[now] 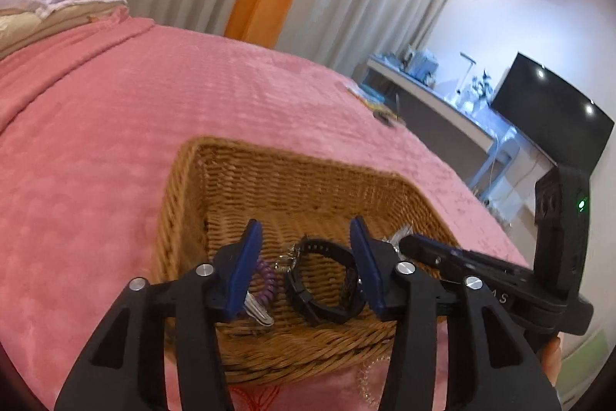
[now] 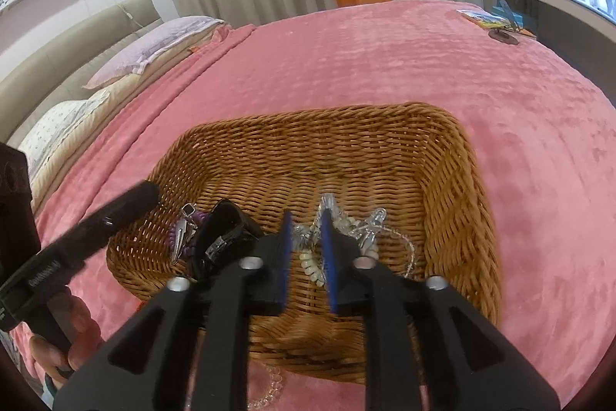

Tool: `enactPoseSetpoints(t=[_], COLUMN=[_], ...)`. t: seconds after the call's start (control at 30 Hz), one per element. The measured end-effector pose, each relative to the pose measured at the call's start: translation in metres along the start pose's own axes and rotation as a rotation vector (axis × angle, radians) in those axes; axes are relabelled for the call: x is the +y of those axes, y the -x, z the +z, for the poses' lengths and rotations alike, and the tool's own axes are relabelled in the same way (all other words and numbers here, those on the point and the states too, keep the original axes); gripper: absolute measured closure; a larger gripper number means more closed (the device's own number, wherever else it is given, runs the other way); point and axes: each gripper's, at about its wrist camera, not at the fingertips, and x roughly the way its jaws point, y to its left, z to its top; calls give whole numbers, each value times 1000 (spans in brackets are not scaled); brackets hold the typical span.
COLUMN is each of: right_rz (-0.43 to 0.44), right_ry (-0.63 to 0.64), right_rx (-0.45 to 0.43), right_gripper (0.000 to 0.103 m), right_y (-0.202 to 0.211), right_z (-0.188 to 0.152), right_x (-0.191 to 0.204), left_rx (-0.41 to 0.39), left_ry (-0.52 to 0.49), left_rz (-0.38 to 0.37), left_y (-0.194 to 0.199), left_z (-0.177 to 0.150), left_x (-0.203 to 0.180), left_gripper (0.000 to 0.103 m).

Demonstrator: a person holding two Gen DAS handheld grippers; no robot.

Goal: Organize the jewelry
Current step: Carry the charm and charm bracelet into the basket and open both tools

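We hold both claws over the near end of a wicker basket [image 2: 454, 156] that sits on the pink bedspread [image 1: 115, 126]. Our left claw [image 1: 306, 241] stands moderately wide and grips nothing, with the black watch strap [image 1: 323, 280] lying in the basket below its gap and a purple coil band [image 1: 265, 276] just to the left. Our right claw [image 2: 306, 222] stands narrowly apart over the clear coil bands [image 2: 312, 262] and pale chains, its pads not pressing them.
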Motion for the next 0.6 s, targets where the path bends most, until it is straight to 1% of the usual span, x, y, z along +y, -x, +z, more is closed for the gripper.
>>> enactPoseSetpoints(t=[0.03, 0.17, 0.23, 0.3, 0.47, 0.6], right_rz=[5, 13, 23, 13, 1, -16], right_ry=[-9, -36, -52, -57, -30, 14], right_rx=[-8, -37, -52, -71, -110, -99], right_gripper=[72, 72, 68, 65, 65, 65], right_y=[2, 12, 20, 32, 66, 80], right_z=[-1, -1, -3, -8, -29, -57], right_x=[-2, -8, -10, -9, 6, 22], left_rx=[-7, -32, -41, -50, -71, -59], left_ry=[5, 10, 11, 8, 9, 22], left_rz=[-5, -4, 3, 8, 16, 47], left_y=[4, 16, 24, 35, 76, 102], left_z=[1, -1, -3, -6, -23, -47], left_x=[1, 0, -3, -6, -11, -7], left_gripper=[58, 58, 58, 58, 58, 58])
